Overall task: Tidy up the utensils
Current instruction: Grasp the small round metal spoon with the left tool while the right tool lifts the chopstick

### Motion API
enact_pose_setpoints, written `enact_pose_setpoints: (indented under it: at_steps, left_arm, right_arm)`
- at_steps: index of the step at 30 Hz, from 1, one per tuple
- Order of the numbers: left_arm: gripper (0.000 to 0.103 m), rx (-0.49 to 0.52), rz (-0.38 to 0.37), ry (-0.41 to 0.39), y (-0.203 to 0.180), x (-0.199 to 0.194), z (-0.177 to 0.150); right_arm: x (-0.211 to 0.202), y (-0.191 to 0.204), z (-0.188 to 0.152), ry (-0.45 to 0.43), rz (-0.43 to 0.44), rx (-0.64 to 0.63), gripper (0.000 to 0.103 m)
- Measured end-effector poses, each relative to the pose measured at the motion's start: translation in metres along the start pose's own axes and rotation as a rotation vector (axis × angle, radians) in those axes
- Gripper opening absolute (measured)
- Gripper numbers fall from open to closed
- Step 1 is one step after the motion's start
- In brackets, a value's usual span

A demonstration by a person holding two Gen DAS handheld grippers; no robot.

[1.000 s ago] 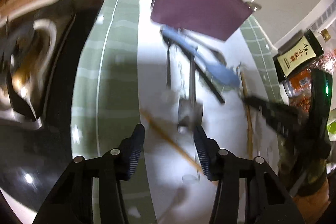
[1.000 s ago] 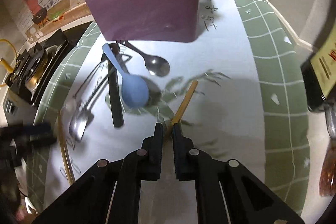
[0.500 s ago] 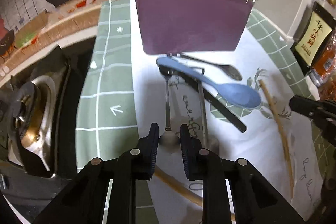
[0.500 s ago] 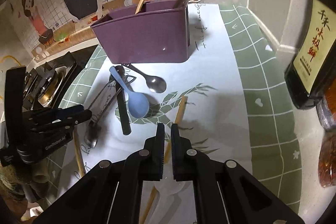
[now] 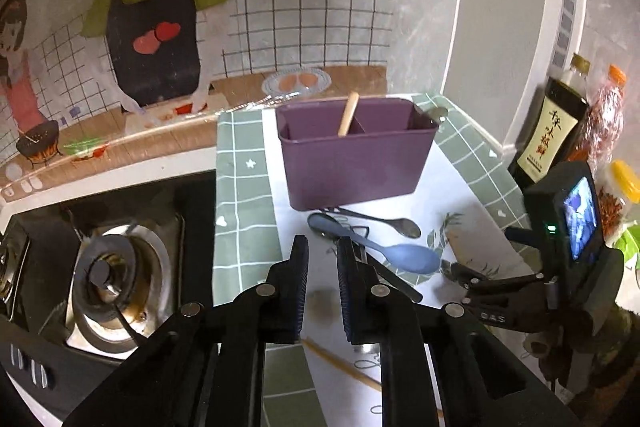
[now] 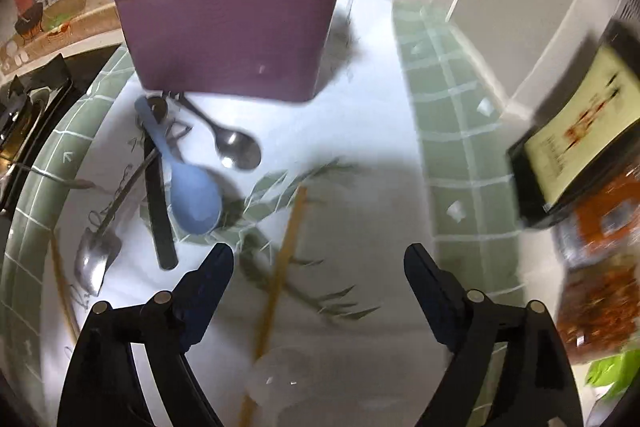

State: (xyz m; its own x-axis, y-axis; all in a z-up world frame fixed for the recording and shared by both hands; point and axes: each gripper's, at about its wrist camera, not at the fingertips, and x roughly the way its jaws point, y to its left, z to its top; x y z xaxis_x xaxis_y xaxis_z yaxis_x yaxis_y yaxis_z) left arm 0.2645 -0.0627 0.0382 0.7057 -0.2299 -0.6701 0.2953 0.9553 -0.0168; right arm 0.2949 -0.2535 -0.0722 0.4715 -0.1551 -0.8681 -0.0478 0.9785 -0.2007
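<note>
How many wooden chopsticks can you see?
3 chopsticks: one standing in the purple holder, one on the mat's middle, one along its left edge. Others may be hidden.

The right wrist view is smeared by motion blur, so the bottle label (image 6: 576,131) cannot be read. The wooden chopstick (image 6: 280,275) is cut off at the bottom edge. In the left wrist view, what lies between the left tongs (image 5: 322,291) cannot be told, and a black-handled utensil (image 5: 396,285) is partly hidden behind them.

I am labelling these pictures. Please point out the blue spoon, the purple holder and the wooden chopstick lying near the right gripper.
blue spoon (image 6: 196,201): right wrist view, on its bowl.
purple holder (image 5: 352,167): left wrist view, on its front wall.
wooden chopstick (image 6: 286,255): right wrist view, on its middle.
</note>
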Motion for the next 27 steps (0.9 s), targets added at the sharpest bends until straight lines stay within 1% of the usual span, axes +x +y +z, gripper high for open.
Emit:
enact_pose_setpoints:
  at_steps: [1, 2, 3, 4, 5, 6, 7, 9, 10, 11, 12, 13, 14, 16, 18, 20, 22, 24, 27]
  left_arm:
    - [0.015, -0.008, -0.002, -0.004, 0.002, -0.003, 0.001]
    - [0.015, -0.016, -0.007, -0.009, 0.005, -0.005, 0.002]
    - [0.015, -0.020, -0.011, -0.013, 0.006, -0.007, 0.002]
    - [0.015, -0.025, -0.017, -0.016, 0.008, -0.010, 0.002]
    - [0.015, -0.030, -0.023, -0.017, 0.009, -0.011, 0.002]
    - [0.015, -0.034, -0.027, -0.020, 0.011, -0.012, 0.002]
    - [0.015, -0.039, -0.029, -0.026, 0.012, -0.012, 0.003]
    - [0.015, -0.057, -0.032, -0.022, 0.017, -0.011, 0.004]
    - [0.015, -0.067, -0.032, -0.016, 0.020, -0.010, 0.005]
    - [0.015, -0.077, -0.032, -0.008, 0.023, -0.009, 0.004]
    - [0.015, -0.089, -0.035, 0.009, 0.026, -0.008, 0.003]
    - [0.015, -0.097, -0.042, 0.024, 0.029, -0.006, 0.000]
    - [0.015, -0.102, -0.050, 0.042, 0.031, -0.004, -0.004]
    - [0.016, -0.106, -0.058, 0.081, 0.033, 0.000, -0.014]
    - [0.017, -0.109, -0.072, 0.116, 0.035, 0.004, -0.033]
    - [0.017, -0.113, -0.103, 0.147, 0.034, 0.004, -0.053]
    - [0.019, -0.094, -0.119, 0.158, 0.029, 0.002, -0.073]
    - [0.030, -0.069, -0.115, 0.162, 0.023, -0.004, -0.095]
    - [0.031, -0.033, -0.089, 0.149, 0.016, -0.011, -0.117]
  right_arm:
    - [-0.003, -0.003, 0.000, -0.009, 0.036, 0.006, 0.085]
    - [-0.006, -0.006, 0.000, -0.011, 0.083, 0.018, 0.082]
    - [-0.008, -0.011, -0.001, -0.014, 0.130, 0.032, 0.068]
    - [-0.008, -0.013, -0.002, -0.012, 0.167, 0.039, 0.053]
    - [-0.007, -0.016, -0.003, 0.000, 0.208, 0.052, 0.046]
    - [-0.006, -0.017, -0.003, 0.012, 0.230, 0.066, 0.039]
    - [-0.001, -0.018, -0.003, 0.029, 0.242, 0.081, 0.039]
    - [0.006, -0.015, -0.001, 0.043, 0.231, 0.091, 0.039]
    - [0.011, -0.012, 0.000, 0.049, 0.226, 0.093, 0.036]
    - [0.013, -0.008, 0.000, 0.056, 0.225, 0.093, 0.032]
    - [0.017, -0.005, 0.001, 0.065, 0.234, 0.093, 0.021]
    - [0.018, 0.000, 0.003, 0.070, 0.225, 0.081, 0.013]
    - [0.019, 0.004, 0.004, 0.067, 0.204, 0.067, 0.009]
    - [0.020, 0.006, 0.004, 0.075, 0.204, 0.063, 0.006]
    - [0.018, 0.004, 0.003, 0.080, 0.214, 0.073, 0.005]
    - [0.009, -0.001, 0.001, 0.062, 0.216, 0.087, 0.005]
    - [-0.004, -0.009, -0.001, 0.037, 0.237, 0.105, 0.005]
    - [-0.016, -0.016, -0.004, 0.014, 0.245, 0.121, 0.005]
    - [-0.032, -0.024, -0.007, -0.017, 0.262, 0.133, 0.005]
